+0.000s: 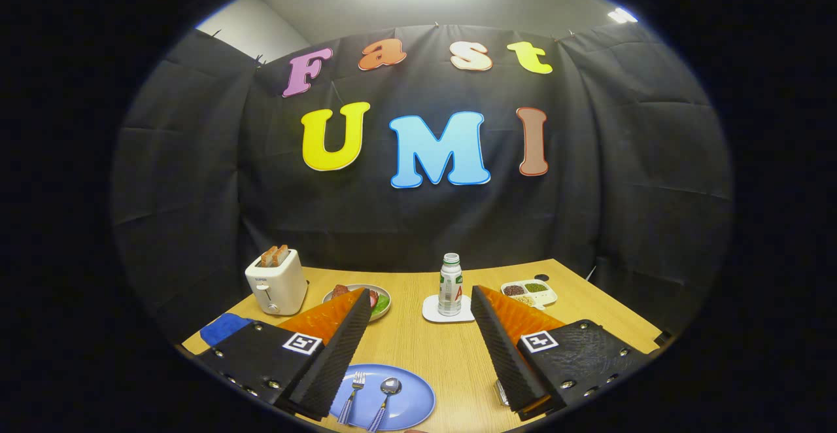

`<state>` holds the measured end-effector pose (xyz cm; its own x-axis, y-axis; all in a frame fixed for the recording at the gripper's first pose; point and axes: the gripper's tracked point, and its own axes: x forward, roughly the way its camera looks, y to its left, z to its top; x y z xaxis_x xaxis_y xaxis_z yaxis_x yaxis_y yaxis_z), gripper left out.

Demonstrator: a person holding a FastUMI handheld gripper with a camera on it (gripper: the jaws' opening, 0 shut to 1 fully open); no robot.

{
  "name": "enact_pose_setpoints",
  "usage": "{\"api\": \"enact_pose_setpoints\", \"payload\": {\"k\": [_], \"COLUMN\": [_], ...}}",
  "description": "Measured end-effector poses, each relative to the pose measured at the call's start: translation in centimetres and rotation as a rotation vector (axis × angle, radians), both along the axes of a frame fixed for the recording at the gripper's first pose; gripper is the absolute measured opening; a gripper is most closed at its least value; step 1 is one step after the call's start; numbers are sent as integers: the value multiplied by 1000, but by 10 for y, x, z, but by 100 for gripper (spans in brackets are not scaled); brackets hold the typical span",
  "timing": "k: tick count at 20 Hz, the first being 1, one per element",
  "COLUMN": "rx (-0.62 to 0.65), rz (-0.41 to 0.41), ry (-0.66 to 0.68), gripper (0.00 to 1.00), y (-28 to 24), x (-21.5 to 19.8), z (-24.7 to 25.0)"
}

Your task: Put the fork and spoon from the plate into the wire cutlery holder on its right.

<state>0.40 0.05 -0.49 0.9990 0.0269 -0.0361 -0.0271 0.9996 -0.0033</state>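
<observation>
A blue plate (409, 401) lies on the wooden table, low between my fingers and close to the left one. On it a fork (353, 395) and a spoon (387, 394) lie side by side, heads pointing away from me, handles with a blue-and-white pattern. A small bit of metal wire (500, 392) peeks out beside the right finger; the rest of it is hidden behind that finger. My gripper (419, 294) is open wide above the table, with nothing between its fingers.
Beyond the fingers stand a white toaster (276, 282) with toast, a dish of food (381, 300), a bottle (450, 284) on a white coaster and a divided tray of beans (529, 292). A blue cloth (222, 328) lies at the left table edge.
</observation>
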Motion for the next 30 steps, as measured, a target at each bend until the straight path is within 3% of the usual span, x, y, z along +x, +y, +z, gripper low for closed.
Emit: {"api": "enact_pose_setpoints", "payload": {"k": [6,12,19,24,30], "rx": [-12,-31,-38,-52,-56], "rz": [29,63,84,108,107], "ry": [42,217,320,478,763], "gripper": [95,95,95,95,95], "y": [5,16,27,37,46], "x": [4,2,3,-2,-19], "z": [-12,-57,-84,-125,-203]}}
